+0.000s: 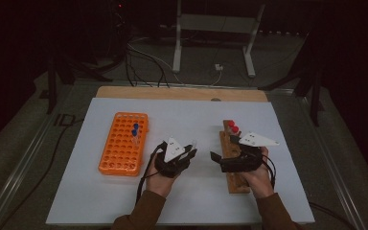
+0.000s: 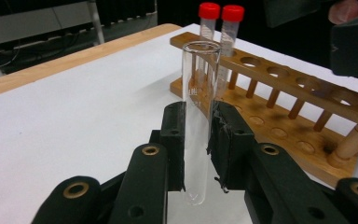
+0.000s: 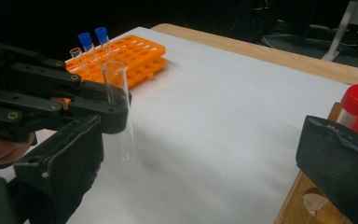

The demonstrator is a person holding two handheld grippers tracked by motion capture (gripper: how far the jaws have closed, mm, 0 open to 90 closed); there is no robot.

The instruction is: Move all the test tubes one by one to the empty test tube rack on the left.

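Clear glass test tube (image 2: 198,116), open-topped and empty, stands upright between the jaws of the left gripper (image 2: 196,140), which are closed on its middle, above the white table top (image 1: 191,187). Just beyond it sits a long wooden tube rack (image 2: 279,100) carrying two red-capped tubes (image 2: 220,28) at its far end. The right gripper (image 3: 200,154) hangs wide apart and empty over that rack. An orange plastic tube rack (image 1: 123,142) with two blue-capped tubes (image 1: 135,129) lies well to the left.

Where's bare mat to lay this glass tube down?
Widest bare mat lies between the orange rack and the wooden rack, beyond both tools. The near strip below the orange rack is bare too. It is crowded around the left tool and right tool.
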